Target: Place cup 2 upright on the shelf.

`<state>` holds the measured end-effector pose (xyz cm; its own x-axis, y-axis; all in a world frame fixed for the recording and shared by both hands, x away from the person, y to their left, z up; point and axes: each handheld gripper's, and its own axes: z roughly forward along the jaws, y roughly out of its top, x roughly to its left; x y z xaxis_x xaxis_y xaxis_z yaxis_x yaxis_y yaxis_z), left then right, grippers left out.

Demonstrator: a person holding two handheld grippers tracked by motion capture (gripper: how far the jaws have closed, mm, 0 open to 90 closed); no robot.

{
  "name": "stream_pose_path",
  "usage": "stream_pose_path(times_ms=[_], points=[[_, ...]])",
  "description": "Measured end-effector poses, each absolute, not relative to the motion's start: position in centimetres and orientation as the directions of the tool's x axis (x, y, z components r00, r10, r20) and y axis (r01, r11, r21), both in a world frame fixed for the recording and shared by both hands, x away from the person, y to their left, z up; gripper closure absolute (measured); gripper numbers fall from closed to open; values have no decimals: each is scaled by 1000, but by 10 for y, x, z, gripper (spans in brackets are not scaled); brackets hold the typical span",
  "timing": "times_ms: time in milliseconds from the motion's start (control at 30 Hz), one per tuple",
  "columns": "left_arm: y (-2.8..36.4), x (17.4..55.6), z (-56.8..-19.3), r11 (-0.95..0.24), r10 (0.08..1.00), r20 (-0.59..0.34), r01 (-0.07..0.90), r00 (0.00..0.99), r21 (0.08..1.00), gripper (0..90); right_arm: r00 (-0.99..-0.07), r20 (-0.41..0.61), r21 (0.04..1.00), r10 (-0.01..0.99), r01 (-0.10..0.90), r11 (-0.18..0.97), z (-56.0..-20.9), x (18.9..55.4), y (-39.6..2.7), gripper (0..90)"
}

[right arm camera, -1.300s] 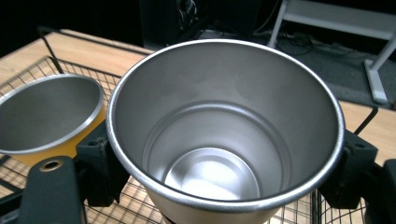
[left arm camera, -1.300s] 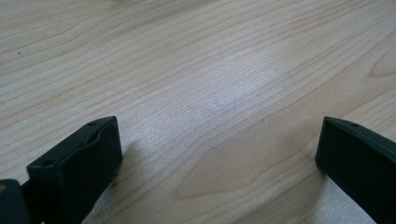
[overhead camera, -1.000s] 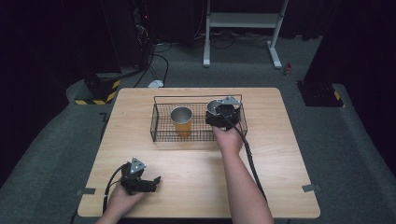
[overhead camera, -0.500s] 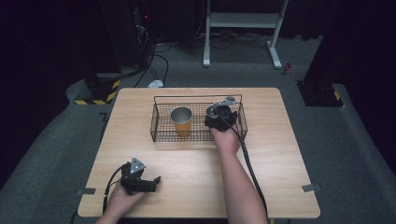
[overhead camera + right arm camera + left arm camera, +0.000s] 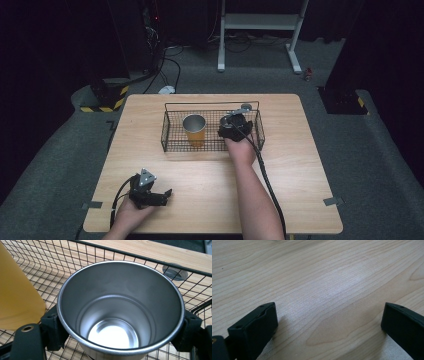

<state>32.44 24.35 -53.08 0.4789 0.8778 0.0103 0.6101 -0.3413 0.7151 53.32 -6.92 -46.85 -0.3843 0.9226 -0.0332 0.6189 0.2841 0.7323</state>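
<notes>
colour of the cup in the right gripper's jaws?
Bare silver metal, shiny inside; the steel cup shows best in the right gripper view, standing beside an orange cup.

A yellow cup [image 5: 194,130] stands upright near black cables [image 5: 170,70], a white frame [image 5: 260,30] behind

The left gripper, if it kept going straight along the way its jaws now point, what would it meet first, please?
Most likely nothing but bare table: the left gripper lies low on the wood, jaws open, pointing rightwards across the near part of the table, well short of the wire basket.
</notes>
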Motion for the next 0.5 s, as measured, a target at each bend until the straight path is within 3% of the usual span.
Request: stream_pose_path(times_ms=[500], points=[[243, 324, -531, -339, 878, 9, 610, 478, 716, 11, -399, -14, 710, 917, 642, 290, -472, 533, -70, 182]])
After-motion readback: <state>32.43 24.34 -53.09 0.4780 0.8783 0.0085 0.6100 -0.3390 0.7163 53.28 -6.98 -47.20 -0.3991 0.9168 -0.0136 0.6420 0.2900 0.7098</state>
